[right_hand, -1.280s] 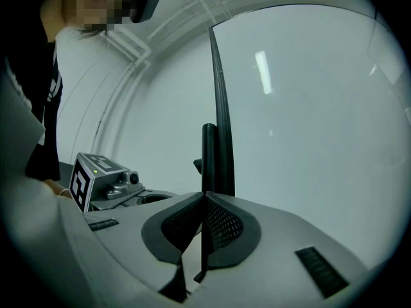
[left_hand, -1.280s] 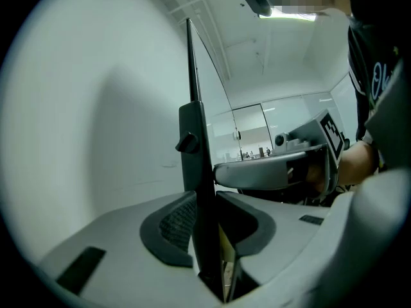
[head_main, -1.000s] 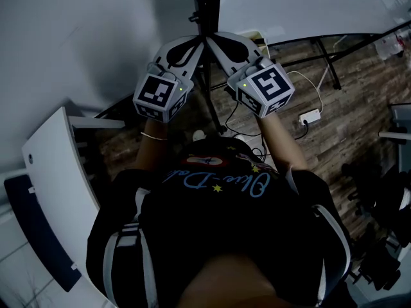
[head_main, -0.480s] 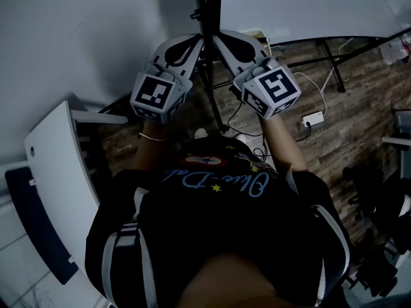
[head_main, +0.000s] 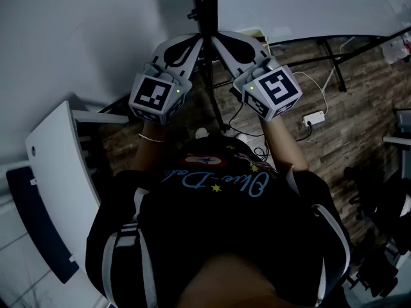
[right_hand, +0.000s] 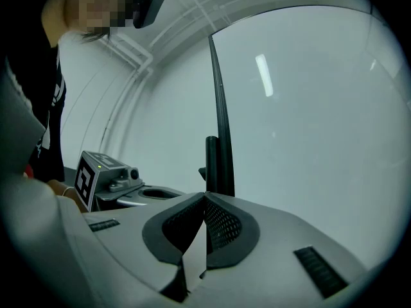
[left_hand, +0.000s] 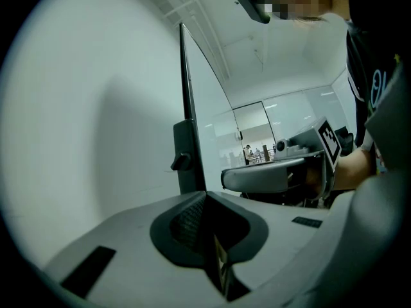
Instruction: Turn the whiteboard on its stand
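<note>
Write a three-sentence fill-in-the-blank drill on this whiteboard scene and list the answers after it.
1. The right tool has its jaws ____.
2. Beside the whiteboard, the stand's upright pole is ____ in colour.
3. In the head view, a small white box lies on the wood-look ____.
Missing words: shut; black; floor.

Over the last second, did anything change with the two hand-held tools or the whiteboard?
The jaws of the left gripper have just been closing and now meet, with nothing seen between them. Nothing else visibly changed. Both grippers still point at the dark edge of the whiteboard beside the stand pole. The right gripper stays shut, and the board has not visibly turned.
</note>
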`<state>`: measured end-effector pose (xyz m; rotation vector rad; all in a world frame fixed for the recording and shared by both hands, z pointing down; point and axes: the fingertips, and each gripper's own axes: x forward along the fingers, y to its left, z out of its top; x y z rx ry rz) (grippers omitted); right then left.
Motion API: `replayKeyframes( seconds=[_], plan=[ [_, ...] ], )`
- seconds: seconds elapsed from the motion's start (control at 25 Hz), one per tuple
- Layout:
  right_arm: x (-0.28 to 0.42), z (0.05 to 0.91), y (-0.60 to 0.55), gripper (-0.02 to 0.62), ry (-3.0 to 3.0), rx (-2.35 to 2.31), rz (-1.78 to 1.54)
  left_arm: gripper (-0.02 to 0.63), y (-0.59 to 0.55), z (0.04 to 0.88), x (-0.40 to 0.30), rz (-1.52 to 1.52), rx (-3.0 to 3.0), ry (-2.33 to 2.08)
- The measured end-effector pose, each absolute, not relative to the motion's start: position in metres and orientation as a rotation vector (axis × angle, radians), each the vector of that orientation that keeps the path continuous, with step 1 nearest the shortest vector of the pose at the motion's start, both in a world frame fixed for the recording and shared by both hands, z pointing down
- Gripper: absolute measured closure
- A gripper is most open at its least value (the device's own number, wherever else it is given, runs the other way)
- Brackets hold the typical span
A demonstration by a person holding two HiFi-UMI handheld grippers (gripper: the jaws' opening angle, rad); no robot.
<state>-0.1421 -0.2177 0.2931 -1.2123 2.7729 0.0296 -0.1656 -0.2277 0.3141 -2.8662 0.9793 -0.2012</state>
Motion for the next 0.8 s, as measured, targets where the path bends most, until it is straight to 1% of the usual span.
replayKeyframes(
  seconds=[0.8],
  plan=[
    [-0.1421,0.2933,-0.2179,0.569,2.787,-1.194,0.023,0.584,-0.2289,0.3104,-0.1665,-0.198,-2.853,0.985]
  ],
)
